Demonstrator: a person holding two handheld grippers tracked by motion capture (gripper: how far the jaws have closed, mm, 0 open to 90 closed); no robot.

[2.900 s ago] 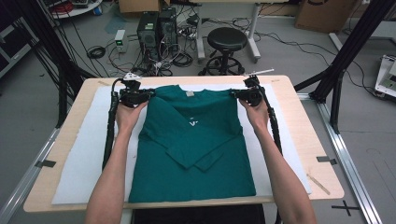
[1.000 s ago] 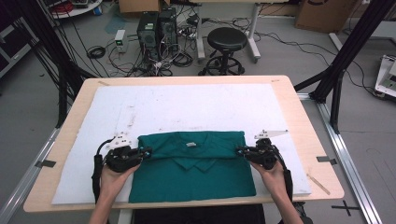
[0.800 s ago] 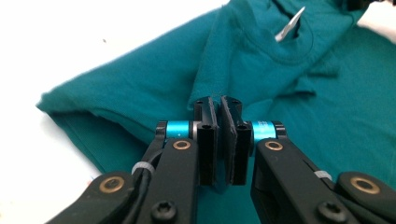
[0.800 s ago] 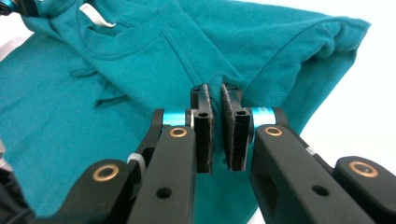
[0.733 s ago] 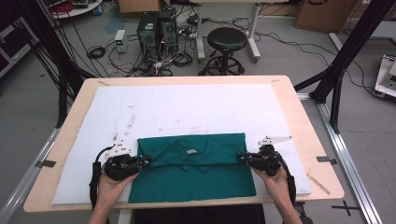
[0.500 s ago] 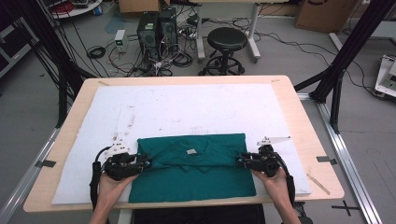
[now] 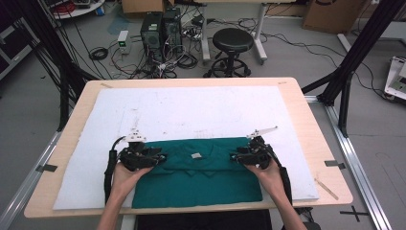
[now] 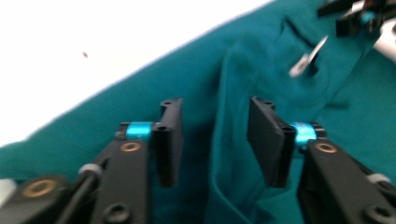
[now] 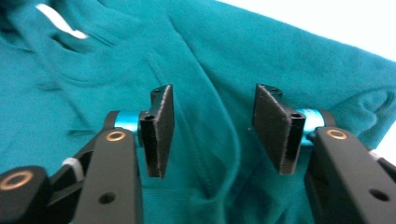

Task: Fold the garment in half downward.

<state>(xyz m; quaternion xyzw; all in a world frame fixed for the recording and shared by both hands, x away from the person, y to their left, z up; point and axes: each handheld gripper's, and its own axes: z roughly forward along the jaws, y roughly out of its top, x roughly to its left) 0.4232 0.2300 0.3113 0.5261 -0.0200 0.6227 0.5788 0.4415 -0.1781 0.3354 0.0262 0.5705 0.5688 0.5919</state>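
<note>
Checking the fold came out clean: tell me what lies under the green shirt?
The green shirt lies folded on the white mat, which covers the wooden table. Its tucked-under layers are hidden.

Your left gripper (image 7: 152, 156) and right gripper (image 7: 243, 155) rest on the folded green shirt's (image 7: 198, 179) far corners (at 9 and 3 o'clock of its collar label (image 7: 195, 155)); the shirt lies on the white mat (image 7: 191, 110) toward 6 o'clock.
</note>
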